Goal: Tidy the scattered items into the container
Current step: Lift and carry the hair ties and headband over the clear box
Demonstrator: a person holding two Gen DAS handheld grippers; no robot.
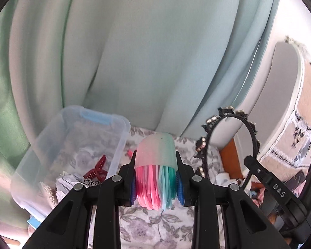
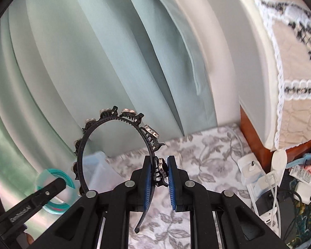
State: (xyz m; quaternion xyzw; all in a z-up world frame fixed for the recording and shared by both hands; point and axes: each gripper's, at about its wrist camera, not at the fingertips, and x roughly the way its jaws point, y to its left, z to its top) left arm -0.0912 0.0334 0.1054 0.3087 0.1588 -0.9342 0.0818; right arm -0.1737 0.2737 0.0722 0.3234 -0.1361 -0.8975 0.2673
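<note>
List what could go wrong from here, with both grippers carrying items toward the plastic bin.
1. The left gripper pinches a bundle of pink and teal hair ties under a frosted cover; loose loops hang below and could slip free.
2. The right gripper holds the black jewelled headband near one end only, so the arc may swing or twist out.
3. The clear bin already holds clips; the headband might catch on its rim.

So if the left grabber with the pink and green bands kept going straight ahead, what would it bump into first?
Probably the pale green curtain. The left gripper, shut on the roll of hair bands, points past the right side of the clear plastic box, over the flowered cloth. Depth is hard to judge.
</note>
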